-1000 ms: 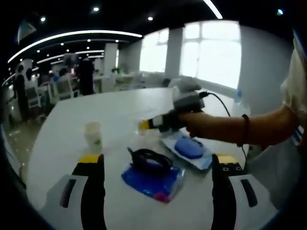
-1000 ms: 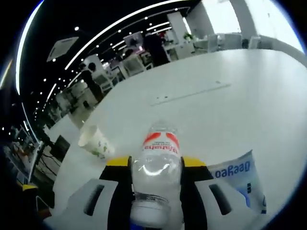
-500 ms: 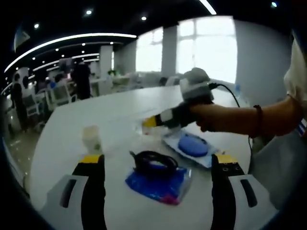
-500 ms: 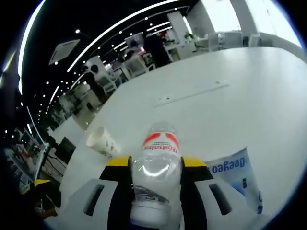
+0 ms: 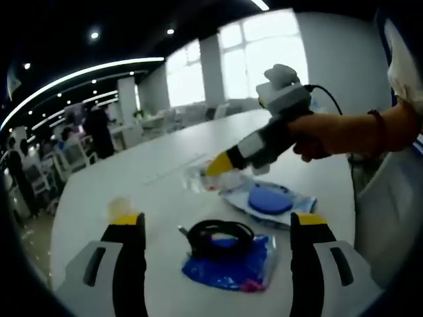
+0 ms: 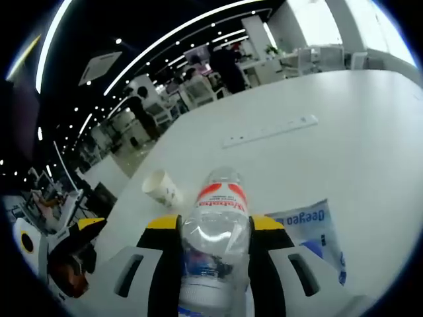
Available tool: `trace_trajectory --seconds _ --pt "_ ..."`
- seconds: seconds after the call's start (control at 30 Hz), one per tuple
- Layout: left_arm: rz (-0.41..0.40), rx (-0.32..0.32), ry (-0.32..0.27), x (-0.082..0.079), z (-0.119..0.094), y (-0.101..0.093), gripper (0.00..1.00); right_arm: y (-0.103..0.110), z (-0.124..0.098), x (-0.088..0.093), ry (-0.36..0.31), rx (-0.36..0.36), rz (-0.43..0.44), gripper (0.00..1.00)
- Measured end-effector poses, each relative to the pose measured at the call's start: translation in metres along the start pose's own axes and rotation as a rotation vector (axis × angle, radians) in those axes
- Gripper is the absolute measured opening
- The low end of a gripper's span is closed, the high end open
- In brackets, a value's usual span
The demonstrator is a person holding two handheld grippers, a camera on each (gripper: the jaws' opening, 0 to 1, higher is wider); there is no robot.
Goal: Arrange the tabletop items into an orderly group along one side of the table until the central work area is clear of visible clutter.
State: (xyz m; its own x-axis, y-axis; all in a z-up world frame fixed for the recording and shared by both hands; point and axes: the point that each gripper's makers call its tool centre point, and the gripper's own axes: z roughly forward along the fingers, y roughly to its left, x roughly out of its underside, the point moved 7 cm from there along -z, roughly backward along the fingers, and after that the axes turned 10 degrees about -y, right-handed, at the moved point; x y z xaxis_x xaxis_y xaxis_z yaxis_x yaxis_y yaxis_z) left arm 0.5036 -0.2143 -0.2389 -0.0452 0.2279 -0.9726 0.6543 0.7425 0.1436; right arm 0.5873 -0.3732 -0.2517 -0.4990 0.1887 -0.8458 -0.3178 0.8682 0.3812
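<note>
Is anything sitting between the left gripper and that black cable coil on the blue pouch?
Nothing visible does. The black cable coil lies on the blue pouch, straight ahead between the open jaws of the left gripper, with bare white table in front of it.

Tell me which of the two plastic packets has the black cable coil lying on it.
The dark blue packet, between the left gripper's jaws, carries the black cable coil. The clear packet beyond it holds a blue round pad instead.

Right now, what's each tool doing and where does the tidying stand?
Right tool shut on clear bottle, held above the table. Left tool open, hanging over black cable on blue packet. Paper cup and pouch lie loose.
</note>
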Motion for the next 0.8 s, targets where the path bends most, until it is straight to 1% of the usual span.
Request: trace_trajectory --seconds 0.17,0.23,0.27,0.37,0.43,0.53,0.57,0.63,0.7,0.8 --pt "0.064 0.026 -0.002 0.0 0.009 0.001 0.86 0.005 -0.018 0.001 0.017 -0.025 -0.02 0.37" --pt "0.086 0.04 -0.001 0.0 0.012 0.0 0.86 0.008 -0.023 0.001 0.02 -0.032 -0.013 0.37" --pt "0.088 0.044 -0.001 0.0 0.014 -0.001 0.86 0.01 -0.027 0.002 0.03 -0.045 -0.014 0.37" --pt "0.1 0.068 -0.003 0.001 0.019 -0.004 0.86 0.012 -0.034 0.005 0.047 -0.055 -0.019 0.37" --pt "0.135 0.086 0.0 0.002 0.023 -0.006 0.85 0.013 -0.039 0.008 0.062 -0.065 -0.028 0.37" --pt "0.169 0.108 -0.001 0.004 0.027 -0.009 0.84 0.015 -0.045 0.012 0.085 -0.08 -0.009 0.37" --pt "0.188 0.122 -0.003 0.004 0.029 -0.011 0.83 0.016 -0.047 0.012 0.088 -0.083 0.002 0.37" --pt "0.219 0.135 -0.008 0.004 0.032 -0.012 0.81 0.018 -0.051 0.014 0.096 -0.088 -0.01 0.37" --pt "0.267 0.159 -0.028 0.002 0.034 -0.015 0.8 0.021 -0.058 0.016 0.11 -0.101 -0.007 0.37" --pt "0.28 0.176 -0.035 0.003 0.036 -0.016 0.8 0.023 -0.063 0.018 0.125 -0.111 -0.004 0.37"
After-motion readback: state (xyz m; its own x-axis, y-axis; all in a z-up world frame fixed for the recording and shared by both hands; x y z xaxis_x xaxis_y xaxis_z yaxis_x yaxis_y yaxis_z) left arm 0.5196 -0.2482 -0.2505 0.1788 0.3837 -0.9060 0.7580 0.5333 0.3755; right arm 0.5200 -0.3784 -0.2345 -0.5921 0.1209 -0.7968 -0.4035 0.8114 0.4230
